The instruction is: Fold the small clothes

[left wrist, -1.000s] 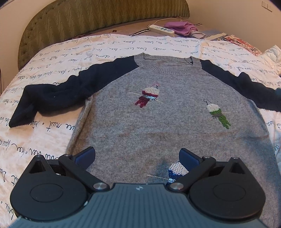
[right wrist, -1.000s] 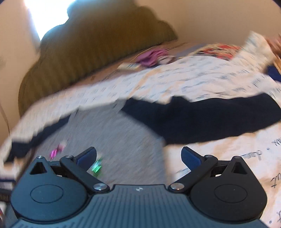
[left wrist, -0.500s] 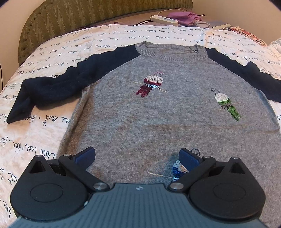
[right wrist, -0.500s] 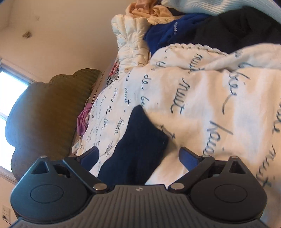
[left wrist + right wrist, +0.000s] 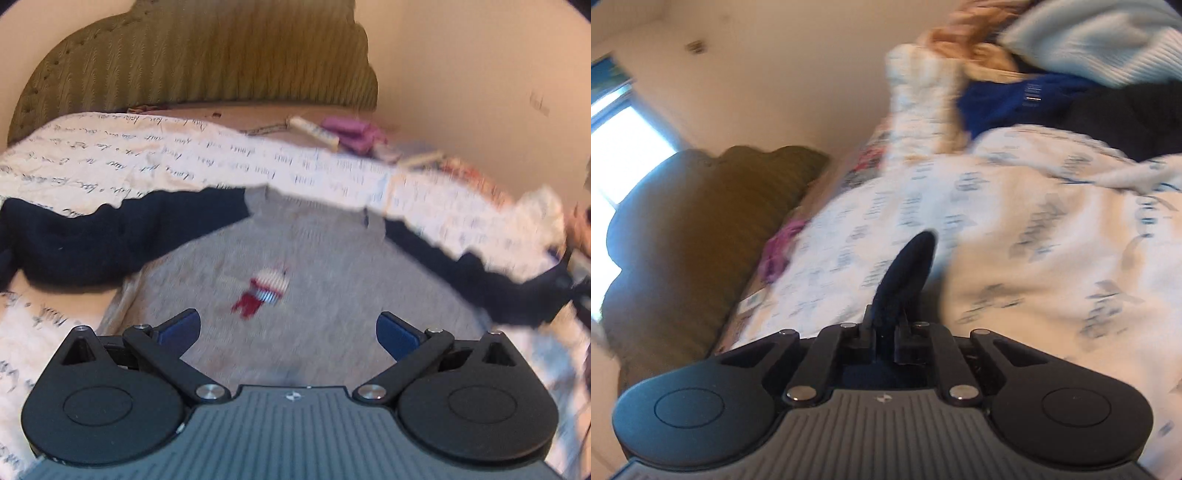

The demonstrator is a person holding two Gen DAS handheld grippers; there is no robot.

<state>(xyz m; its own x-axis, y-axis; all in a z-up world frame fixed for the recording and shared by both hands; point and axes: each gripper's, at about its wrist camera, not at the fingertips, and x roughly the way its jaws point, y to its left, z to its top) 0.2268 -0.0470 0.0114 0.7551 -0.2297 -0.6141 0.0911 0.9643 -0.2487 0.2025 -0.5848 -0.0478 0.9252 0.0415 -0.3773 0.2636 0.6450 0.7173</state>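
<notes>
- The first fold of the sweater [image 5: 317, 280] is judged to be in hand: its right sleeve [image 5: 905, 273] has been taken at the cuff, while the body is not yet folded.
- The sweater is laid flat, front up, on the bedspread [image 5: 110, 158], with the collar toward the far headboard [image 5: 192, 59] and one navy sleeve spread out to each side.
- The right gripper [image 5: 885, 341] is seen clenched on the dark cuff; its jaws have just been closing, and the cloth is pinched between them, with the sleeve end sticking out beyond the tips.
- The left gripper [image 5: 288, 328] is held released, jaws wide apart, above the near part of the grey front; nothing is between them and no cloth is touched, as far as can be told.
- The next move is judged to call for the pinched sleeve being carried leftward over the grey front and laid flat across it, without the body being dragged along.
- The left gripper could be used to pin the near hem or the left sleeve [image 5: 92, 240] meanwhile.
- The right gripper is seen rolled on its side and pointed low across the bedspread toward a pile of clothes [image 5: 1052, 81] at the far right.
- The left gripper is tilted downward over the sweater; both views are blurred.
</notes>
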